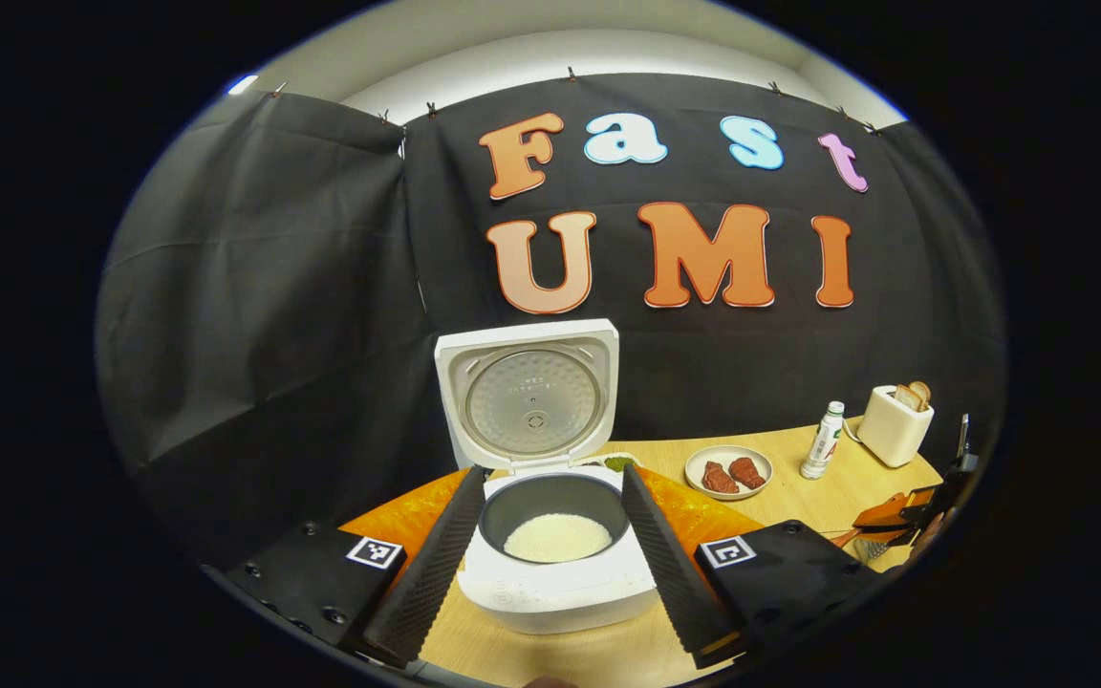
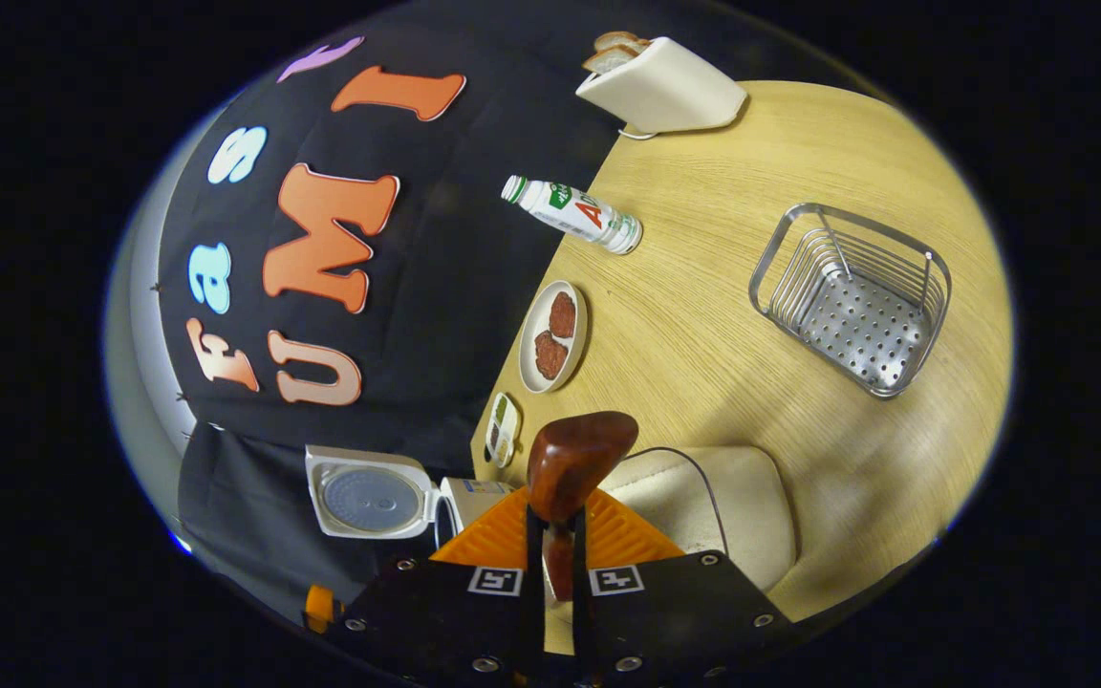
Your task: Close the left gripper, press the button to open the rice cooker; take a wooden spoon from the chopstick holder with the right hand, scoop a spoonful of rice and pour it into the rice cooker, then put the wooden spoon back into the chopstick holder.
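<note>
The white rice cooker (image 1: 560, 583) stands open with its lid (image 1: 527, 397) upright, and white rice (image 1: 557, 537) lies in the dark pot. My left gripper (image 1: 550, 473) is open, one finger on either side of the pot, holding nothing. My right gripper (image 2: 555, 540) is shut on the handle of a brown wooden spoon (image 2: 574, 459). The spoon's bowl hangs over a cream-coloured container (image 2: 713, 506) on the table. The metal chopstick holder (image 2: 852, 306) stands apart on the wood. The cooker (image 2: 374, 497) lies to the left in the rolled right gripper view. The right gripper (image 1: 904, 511) sits at the far right.
A plate with two pieces of meat (image 1: 728, 471), a white bottle (image 1: 823, 440) and a toaster with bread (image 1: 895, 425) stand behind on the wooden table (image 1: 799, 506). An orange mat (image 1: 407, 521) lies under the cooker. A small dish (image 2: 503, 428) sits near the plate.
</note>
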Motion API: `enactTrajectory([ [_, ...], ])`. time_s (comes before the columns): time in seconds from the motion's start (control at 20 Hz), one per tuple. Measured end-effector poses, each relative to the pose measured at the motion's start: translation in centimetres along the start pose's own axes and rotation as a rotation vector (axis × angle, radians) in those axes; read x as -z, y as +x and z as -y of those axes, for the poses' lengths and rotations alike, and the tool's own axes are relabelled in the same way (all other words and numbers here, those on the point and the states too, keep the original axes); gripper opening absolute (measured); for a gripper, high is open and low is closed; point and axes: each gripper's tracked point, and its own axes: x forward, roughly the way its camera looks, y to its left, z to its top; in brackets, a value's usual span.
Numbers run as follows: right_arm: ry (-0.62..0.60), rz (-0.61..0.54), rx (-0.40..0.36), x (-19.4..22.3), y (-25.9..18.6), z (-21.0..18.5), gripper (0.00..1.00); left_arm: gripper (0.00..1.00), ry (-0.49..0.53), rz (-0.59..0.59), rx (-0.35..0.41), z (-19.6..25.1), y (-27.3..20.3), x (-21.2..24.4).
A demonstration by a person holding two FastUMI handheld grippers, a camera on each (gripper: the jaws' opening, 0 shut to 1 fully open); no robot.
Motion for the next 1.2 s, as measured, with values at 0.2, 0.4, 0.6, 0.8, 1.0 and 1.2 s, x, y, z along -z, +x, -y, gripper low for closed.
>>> enactTrajectory([
  [0.2, 0.137, 0.0, -0.083, -1.1, -0.8, -2.6, 0.11, 0.97, -0.008, 0.008, -0.003, 0.3, 0.0, -0.2],
  [0.4, 0.242, -0.011, -0.153, -1.5, -1.0, -5.6, 0.11, 0.97, -0.019, 0.014, -0.018, -0.2, -0.4, -0.2],
  [0.6, 0.286, -0.033, -0.216, -1.3, -0.7, -9.0, 0.11, 0.97, -0.039, 0.015, -0.05, -1.4, -1.1, 0.1],
  [0.8, 0.276, -0.075, -0.257, 0.3, 0.3, -13.4, 0.11, 0.97, -0.041, 0.028, -0.087, -3.1, -1.9, 0.1],
  [1.0, 0.26, -0.119, -0.293, 2.4, 1.8, -17.6, 0.11, 0.97, -0.049, 0.037, -0.133, -5.6, -3.1, 0.5],
  [1.2, 0.205, -0.16, -0.301, 5.0, 4.1, -21.1, 0.11, 0.97, -0.06, 0.043, -0.191, -8.1, -4.4, 0.8],
])
